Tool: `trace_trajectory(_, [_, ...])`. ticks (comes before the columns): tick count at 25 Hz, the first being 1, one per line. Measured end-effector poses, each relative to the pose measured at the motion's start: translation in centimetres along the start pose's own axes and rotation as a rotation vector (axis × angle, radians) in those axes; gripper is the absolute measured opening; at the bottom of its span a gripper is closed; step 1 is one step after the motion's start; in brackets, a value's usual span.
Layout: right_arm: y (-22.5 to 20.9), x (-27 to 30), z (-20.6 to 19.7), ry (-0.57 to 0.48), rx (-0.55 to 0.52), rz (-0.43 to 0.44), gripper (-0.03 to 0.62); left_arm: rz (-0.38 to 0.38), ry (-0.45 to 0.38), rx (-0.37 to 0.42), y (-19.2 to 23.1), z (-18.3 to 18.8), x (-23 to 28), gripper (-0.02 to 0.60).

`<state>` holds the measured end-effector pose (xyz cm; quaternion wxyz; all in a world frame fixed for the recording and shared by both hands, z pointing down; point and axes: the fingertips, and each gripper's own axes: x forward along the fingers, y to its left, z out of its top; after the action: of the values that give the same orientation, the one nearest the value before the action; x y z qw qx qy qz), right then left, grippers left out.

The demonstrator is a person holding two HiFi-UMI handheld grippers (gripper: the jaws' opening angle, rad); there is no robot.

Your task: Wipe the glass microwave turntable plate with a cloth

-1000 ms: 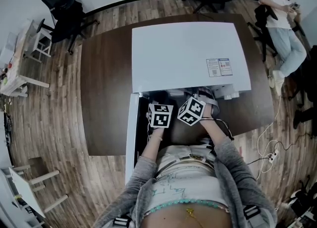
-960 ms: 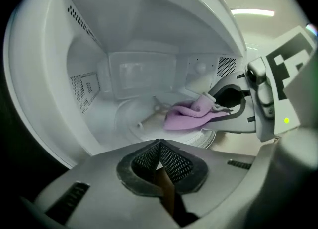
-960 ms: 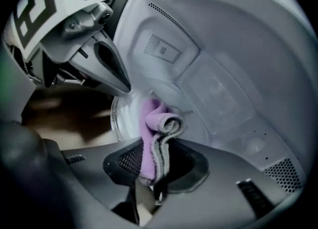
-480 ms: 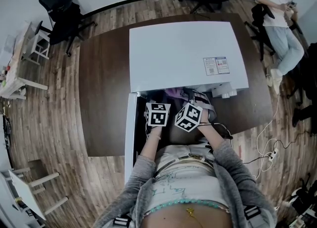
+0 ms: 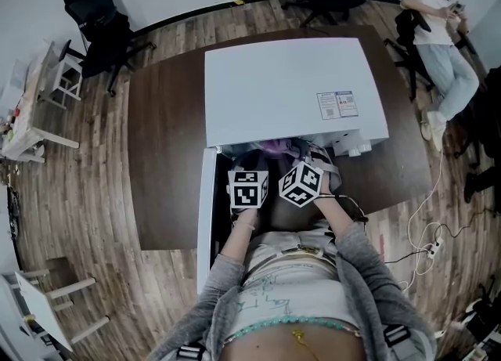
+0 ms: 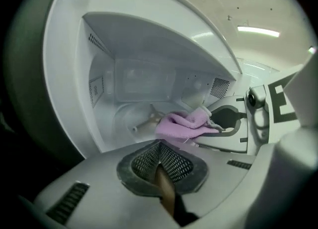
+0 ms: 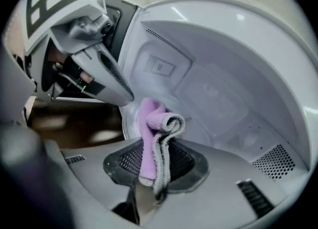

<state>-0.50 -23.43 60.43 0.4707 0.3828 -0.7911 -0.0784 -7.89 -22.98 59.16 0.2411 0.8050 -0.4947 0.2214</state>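
Note:
The white microwave [image 5: 290,89] stands on a dark table with its door [image 5: 206,211] swung open to the left. Both grippers are at its mouth. My right gripper [image 7: 156,148] is shut on a folded pink cloth [image 7: 154,123], which hangs just inside the cavity, over the edge of the glass turntable plate [image 7: 128,123]. In the left gripper view the plate [image 6: 130,118] lies faint and round on the cavity floor, with the cloth [image 6: 181,123] over its right side. My left gripper [image 6: 160,146] is shut with nothing in it, outside the opening and left of the right gripper [image 6: 233,123].
The dark brown table [image 5: 164,156] extends left and right of the microwave. Office chairs [image 5: 98,7] stand along the far wall and a person [image 5: 442,30] sits at the top right. Cables [image 5: 423,226] trail on the wooden floor at the right.
The left gripper has lifted a little. The pink cloth now shows at the microwave's mouth in the head view. The right gripper has stayed about where it was.

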Motion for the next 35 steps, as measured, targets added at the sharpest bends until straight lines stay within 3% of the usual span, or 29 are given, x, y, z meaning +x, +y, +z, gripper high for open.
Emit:
trace_trajectory(9, [-0.4, -3.6, 0.1, -0.056, 0.116, 0.041, 0.120, -0.002, -0.064, -0.043, -0.9, 0.3, -3.0, 0.011])
trace_trajectory(23, [1.0, -9.4, 1.4, -0.169, 0.341, 0.077, 0.120, -0.047, -0.189, 0.011, -4.4, 2.9, -7.7, 0.011])
trace_trajectory(35, [-1.2, -13.9, 3.7, -0.292, 0.475, 0.031, 0.120, -0.073, -0.340, 0.027, -5.8, 8.0, -11.7, 0.011])
